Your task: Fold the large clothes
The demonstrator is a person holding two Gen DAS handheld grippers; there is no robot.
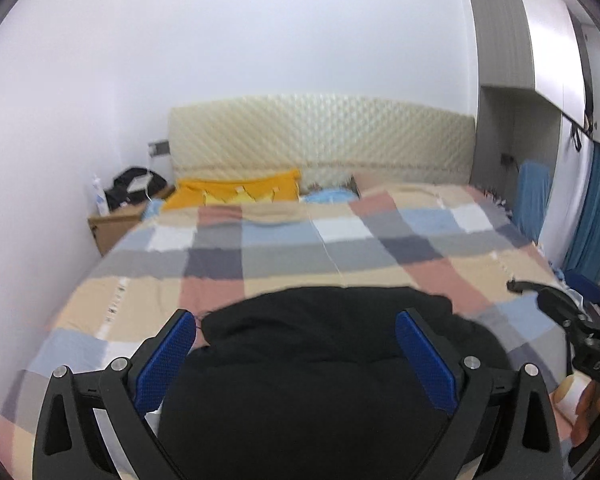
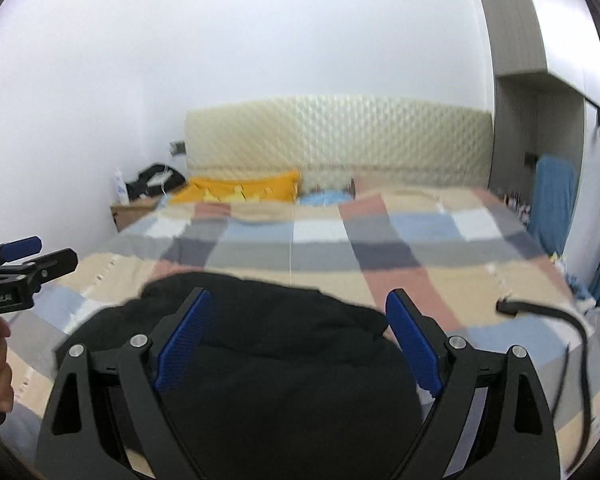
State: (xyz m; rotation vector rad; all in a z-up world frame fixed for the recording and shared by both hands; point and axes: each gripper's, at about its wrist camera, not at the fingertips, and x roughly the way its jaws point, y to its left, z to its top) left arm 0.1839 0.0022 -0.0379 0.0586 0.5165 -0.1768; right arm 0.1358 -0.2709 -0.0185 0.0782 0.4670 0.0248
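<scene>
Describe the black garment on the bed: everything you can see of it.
The black garment is a bulky, matte, soft-looking piece of dark clothing, bunched into a rounded heap with puffy folds rather than spread flat. It lies at the near end of the checked bedspread. In both wrist views it fills the space between the wide-open blue pads; the pads do not press on it. No sleeves, collar or fastenings can be made out; the images are blurred.
</scene>
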